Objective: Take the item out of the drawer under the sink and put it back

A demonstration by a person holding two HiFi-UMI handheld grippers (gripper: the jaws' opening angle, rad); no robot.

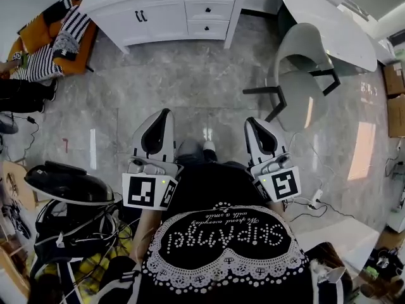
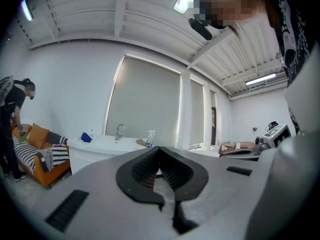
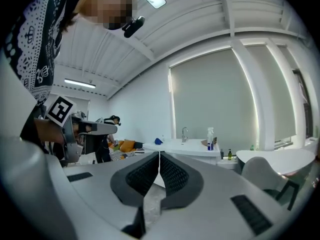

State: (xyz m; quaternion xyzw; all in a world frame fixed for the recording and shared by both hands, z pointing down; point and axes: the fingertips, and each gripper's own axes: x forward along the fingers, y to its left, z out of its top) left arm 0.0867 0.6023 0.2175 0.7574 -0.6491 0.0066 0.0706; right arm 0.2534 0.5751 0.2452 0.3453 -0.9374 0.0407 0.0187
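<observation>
The white sink cabinet (image 1: pixel 166 19) stands across the grey floor at the top of the head view, its two small drawers (image 1: pixel 209 9) and its doors closed. My left gripper (image 1: pixel 166 113) and right gripper (image 1: pixel 250 121) are held side by side in front of my body, well short of the cabinet and pointing toward it. Both are shut with nothing between the jaws. In the left gripper view the closed tips (image 2: pixel 160 148) sit below the distant sink counter (image 2: pixel 107 145) with its faucet (image 2: pixel 119 131). In the right gripper view the closed tips (image 3: pixel 159 154) line up with the counter (image 3: pixel 187 147).
An orange sofa (image 1: pixel 54 40) with striped cushions is at the far left, with a person (image 2: pixel 12 124) bent over it. A grey chair (image 1: pixel 304 75) and a round white table (image 1: pixel 329 18) are at the right. Black gear and cables (image 1: pixel 63 189) lie at my left.
</observation>
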